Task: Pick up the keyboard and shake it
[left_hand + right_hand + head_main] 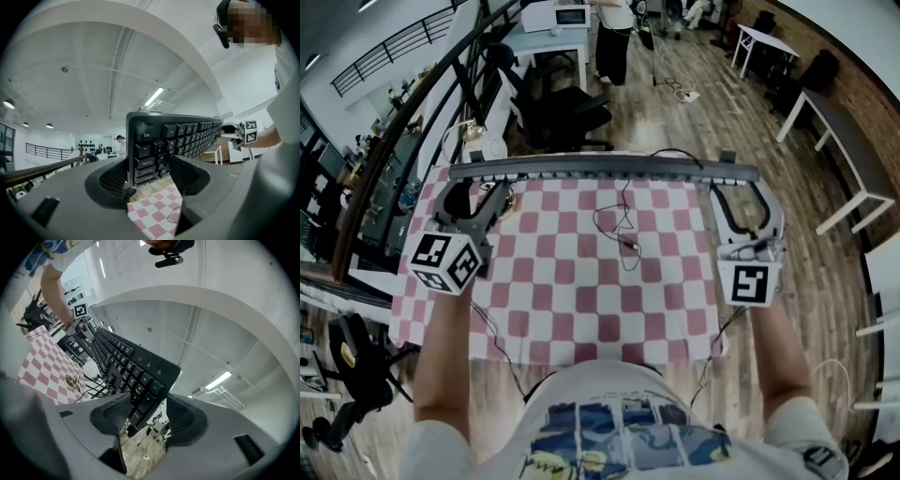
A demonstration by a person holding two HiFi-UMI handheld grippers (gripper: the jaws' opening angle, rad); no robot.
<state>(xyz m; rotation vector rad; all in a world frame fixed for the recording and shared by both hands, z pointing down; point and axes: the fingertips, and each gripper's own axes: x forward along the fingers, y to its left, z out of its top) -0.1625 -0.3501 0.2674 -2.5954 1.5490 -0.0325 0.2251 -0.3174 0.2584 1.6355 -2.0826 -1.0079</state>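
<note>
Keyboard (600, 170) is off the checkered tabletop (581, 281), raised on edge and spanning the gap between both grippers. The left gripper (474, 195) has its fingers clamped on the Esc end, and the right gripper (741, 192) has its fingers clamped on the opposite end. A thin cable (623, 230) lies on the tabletop below. The pick-up looks done; the shaking seems still to do.
</note>
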